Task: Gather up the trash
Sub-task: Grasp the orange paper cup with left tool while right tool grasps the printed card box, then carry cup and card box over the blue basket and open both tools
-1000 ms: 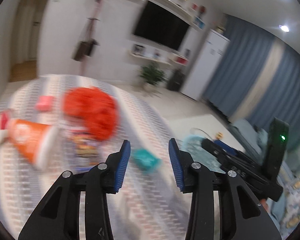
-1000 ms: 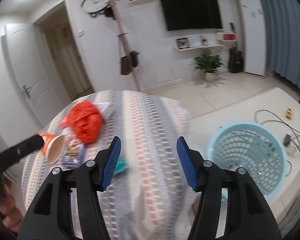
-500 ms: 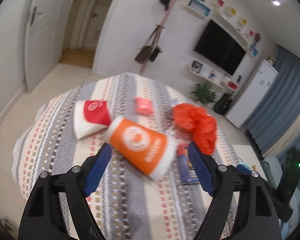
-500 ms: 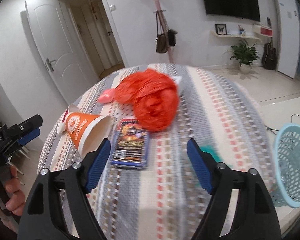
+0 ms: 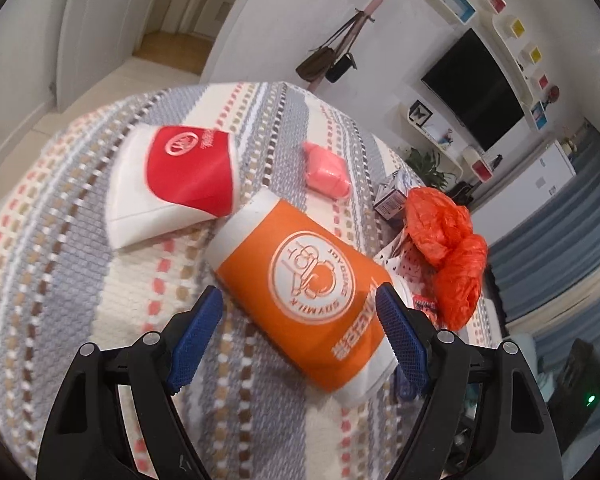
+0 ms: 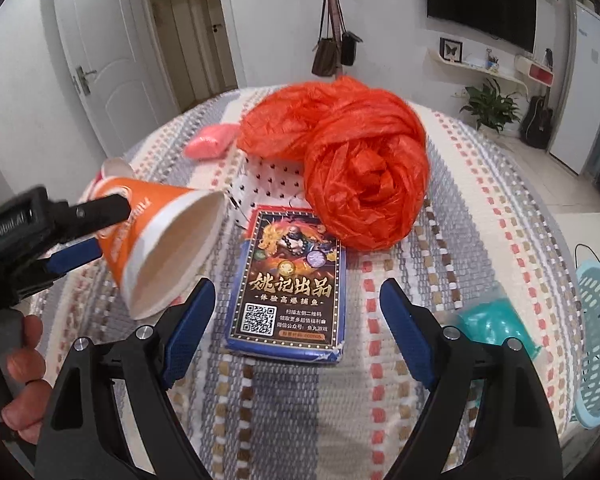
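Note:
An orange paper cup [image 5: 312, 280] lies on its side on the striped tablecloth [image 5: 60, 264]. My left gripper [image 5: 300, 340] is open and straddles the cup's wide end without pressing it. In the right wrist view this left gripper [image 6: 112, 228] comes in from the left around the cup [image 6: 168, 240]. My right gripper [image 6: 296, 320] hovers with its jaws opening, and a dark card box [image 6: 292, 284] lies flat between and just beyond its fingers, untouched. A crumpled orange plastic bag [image 6: 352, 168] sits behind the box. A flattened red cup [image 5: 180, 176] lies farther left.
A pink packet [image 5: 326, 168] and a small box [image 5: 388, 200] lie near the table's far side. A teal wrapper [image 6: 496, 320] sits near the right table edge, and a light blue basket [image 6: 596, 340] stands on the floor beyond it. A person's hand [image 6: 20, 360] holds the left gripper.
Both grippers swung left from the basket side to the trash on the table, dropped closer, and spread their jaws wider. The orange cup and the card box now sit between their fingers.

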The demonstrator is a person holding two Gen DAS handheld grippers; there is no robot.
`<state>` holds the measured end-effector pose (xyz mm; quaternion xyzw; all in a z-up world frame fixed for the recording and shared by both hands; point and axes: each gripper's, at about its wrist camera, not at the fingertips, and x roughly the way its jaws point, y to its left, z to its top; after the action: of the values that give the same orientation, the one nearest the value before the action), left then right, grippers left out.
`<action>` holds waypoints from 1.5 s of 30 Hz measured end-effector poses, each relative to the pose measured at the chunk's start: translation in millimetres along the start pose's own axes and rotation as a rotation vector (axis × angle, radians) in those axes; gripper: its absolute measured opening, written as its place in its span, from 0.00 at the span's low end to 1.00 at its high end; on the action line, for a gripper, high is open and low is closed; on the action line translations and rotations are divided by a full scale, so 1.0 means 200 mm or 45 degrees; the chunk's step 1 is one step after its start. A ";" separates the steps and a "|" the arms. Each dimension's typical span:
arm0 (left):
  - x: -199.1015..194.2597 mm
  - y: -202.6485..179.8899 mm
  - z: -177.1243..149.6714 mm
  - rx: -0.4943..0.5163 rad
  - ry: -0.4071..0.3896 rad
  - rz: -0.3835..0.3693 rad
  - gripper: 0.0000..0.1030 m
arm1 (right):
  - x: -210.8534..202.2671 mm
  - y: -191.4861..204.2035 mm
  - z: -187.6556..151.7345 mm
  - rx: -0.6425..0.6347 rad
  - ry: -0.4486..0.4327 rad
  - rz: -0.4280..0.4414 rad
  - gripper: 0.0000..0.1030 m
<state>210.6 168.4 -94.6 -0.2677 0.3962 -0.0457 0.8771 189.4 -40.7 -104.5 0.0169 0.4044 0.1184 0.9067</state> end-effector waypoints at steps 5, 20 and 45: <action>0.06 -0.03 0.02 -0.003 0.010 -0.004 0.73 | 0.07 -0.01 0.02 -0.005 0.062 -0.013 0.77; 0.15 -0.24 0.05 0.137 -0.010 0.018 0.54 | 0.05 -0.05 0.01 0.019 0.042 0.041 0.55; -0.51 -0.50 -0.11 0.463 -0.256 -0.058 0.43 | -0.55 -0.14 -0.07 0.039 -0.237 0.166 0.55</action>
<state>137.9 104.0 12.6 -0.1170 0.2858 -0.1094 0.9448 114.5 -94.5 -36.5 0.0680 0.3184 0.1688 0.9303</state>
